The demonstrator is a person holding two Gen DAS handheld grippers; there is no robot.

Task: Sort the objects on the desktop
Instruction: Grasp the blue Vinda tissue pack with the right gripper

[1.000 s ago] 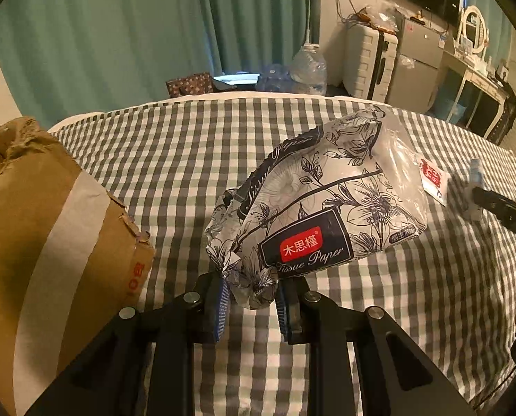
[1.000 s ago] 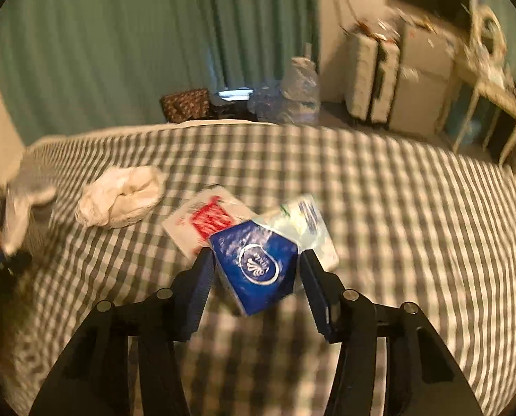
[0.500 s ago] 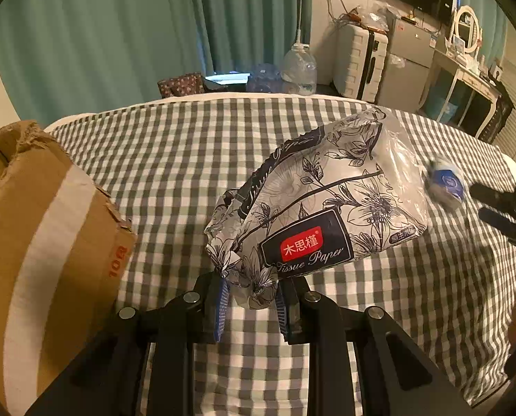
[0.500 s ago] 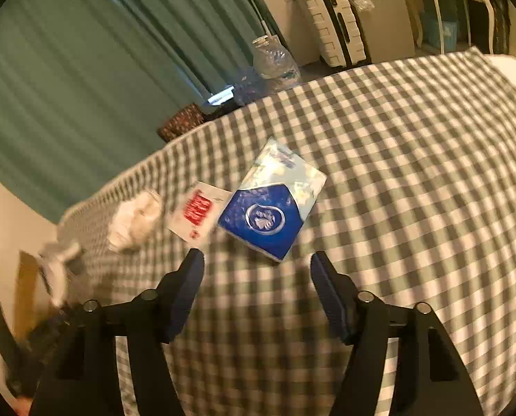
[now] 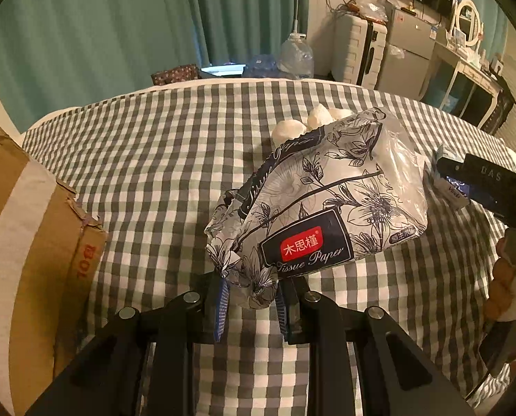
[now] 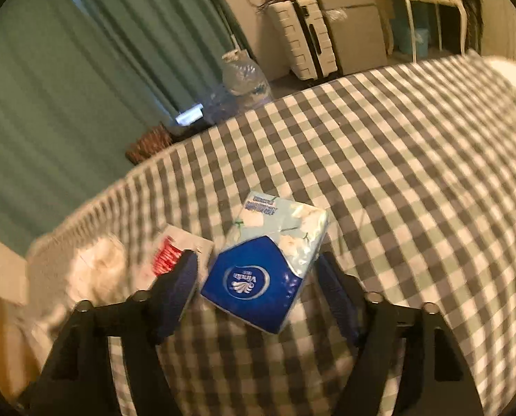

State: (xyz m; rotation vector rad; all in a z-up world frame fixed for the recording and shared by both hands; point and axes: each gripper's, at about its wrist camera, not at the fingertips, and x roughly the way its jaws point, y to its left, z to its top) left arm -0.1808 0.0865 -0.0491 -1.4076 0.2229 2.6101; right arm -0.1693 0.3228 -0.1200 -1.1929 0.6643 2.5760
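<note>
Since a second ago the right gripper (image 6: 258,287) has let go of the small blue-and-white pocket tissue packet (image 6: 265,267) and now comes back around it, while the left gripper (image 5: 251,305) has kept its hold and drifted so that a crumpled white tissue wad (image 5: 310,121) shows beyond its load. Both tools work over the grey-and-white checked cloth (image 5: 154,159). The left fingers are clamped together on the gathered end of the floral grey plastic tissue pack (image 5: 324,208), which juts forward and to the right of the tool, lifted off the cloth; its film is soft and wrinkled, with a red label on a dark panel, and it looks partly emptied and floppy. The right fingers stand apart, one on each side of the pocket packet, which lies flat on the cloth between them, not yet pinched; the view is blurred, so contact is hard to judge. Just left of that packet lies a flat white sachet with red print (image 6: 174,253). A brown taped cardboard box (image 5: 25,242) sits to the left of the left tool. The step in hand seems to be regrasping the pocket packet; next the right fingers need to close squarely on its sides, and the left likely carries its pack toward the box.
</note>
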